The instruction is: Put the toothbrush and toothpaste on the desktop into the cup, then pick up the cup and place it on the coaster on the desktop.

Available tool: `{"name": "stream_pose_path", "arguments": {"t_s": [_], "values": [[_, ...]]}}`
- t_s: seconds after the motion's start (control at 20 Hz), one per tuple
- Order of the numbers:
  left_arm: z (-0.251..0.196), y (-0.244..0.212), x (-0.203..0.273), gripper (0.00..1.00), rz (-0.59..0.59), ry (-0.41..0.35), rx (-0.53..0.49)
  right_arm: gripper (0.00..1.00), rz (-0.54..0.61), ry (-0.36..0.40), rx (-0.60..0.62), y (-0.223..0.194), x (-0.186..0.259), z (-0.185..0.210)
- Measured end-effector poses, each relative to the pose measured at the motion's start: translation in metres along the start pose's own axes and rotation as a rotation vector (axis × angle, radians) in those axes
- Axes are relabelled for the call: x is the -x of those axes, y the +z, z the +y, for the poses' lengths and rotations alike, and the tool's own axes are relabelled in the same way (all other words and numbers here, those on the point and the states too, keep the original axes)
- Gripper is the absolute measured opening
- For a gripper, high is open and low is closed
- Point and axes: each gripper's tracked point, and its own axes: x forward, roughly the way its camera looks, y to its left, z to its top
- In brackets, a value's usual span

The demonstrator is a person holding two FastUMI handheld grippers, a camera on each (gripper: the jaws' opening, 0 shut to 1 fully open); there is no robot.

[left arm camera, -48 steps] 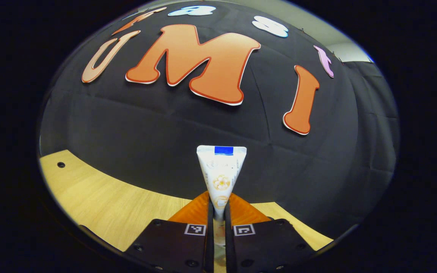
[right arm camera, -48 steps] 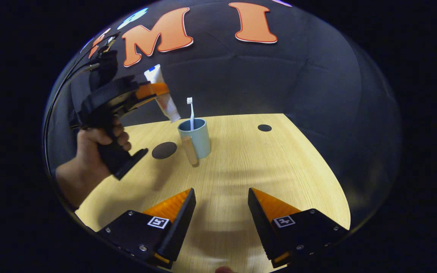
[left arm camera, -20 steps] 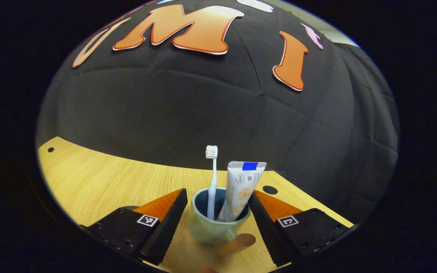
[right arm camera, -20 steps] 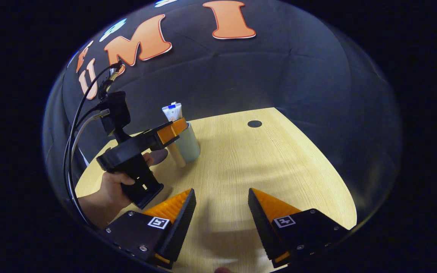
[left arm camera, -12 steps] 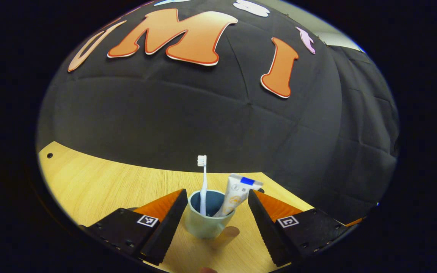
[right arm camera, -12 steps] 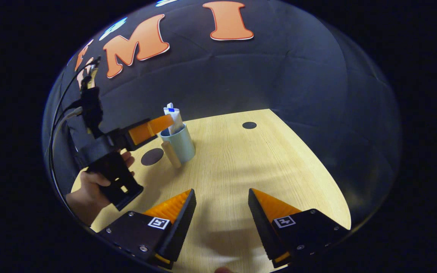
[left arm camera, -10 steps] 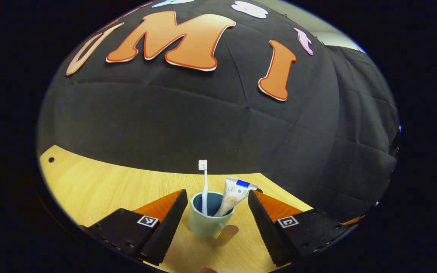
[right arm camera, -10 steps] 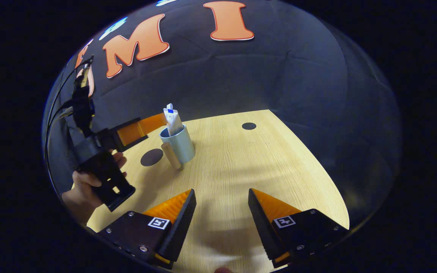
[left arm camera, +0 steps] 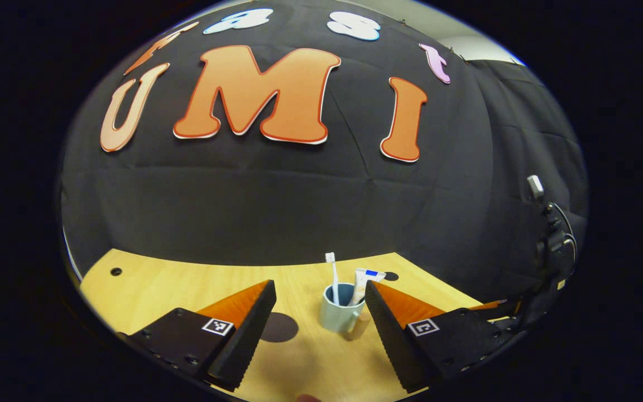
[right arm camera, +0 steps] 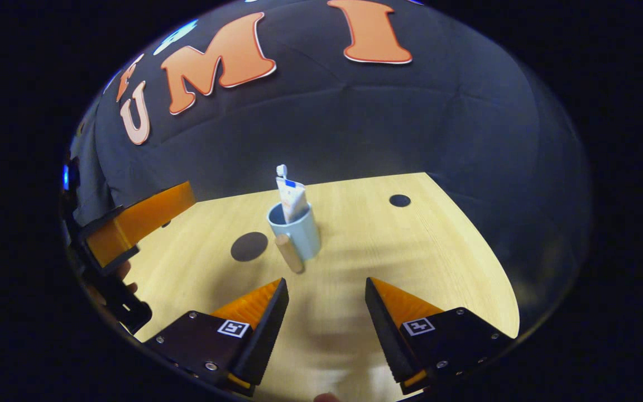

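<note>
White toothbrush (left arm camera: 331, 267) and toothpaste tube (right arm camera: 291, 199) sit in the pale-blue mug (right arm camera: 297, 230), dark round coaster (right arm camera: 249, 246) beside it bare, both grippers (left arm camera: 317, 312) (right arm camera: 326, 310) gaping empty.

Both claws are just hanging there with nothing in them. The left claw (left arm camera: 318, 304) has its jaws spread wide apart, and in the right gripper view it sits off at the far left edge (right arm camera: 132, 220), with a bit of the hand (right arm camera: 126, 282) holding it peeking out below. The right claw (right arm camera: 326, 304) is gaping too, jaws well apart.
</note>
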Motion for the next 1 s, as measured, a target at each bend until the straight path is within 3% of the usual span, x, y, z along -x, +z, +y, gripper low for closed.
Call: {"name": "stream_pose_path", "arguments": {"t_s": [0.4, 1.0], "values": [[0.051, 0.019, 0.063, 0.97, 0.028, 0.087, -0.024, 0.84, 0.079, -0.014, 0.057, 0.023, -0.046, 0.034], [0.12, 0.011, 0.108, 0.97, 0.115, 0.258, -0.033, 0.84, 0.292, -0.079, 0.085, 0.002, -0.129, 0.053]]}}
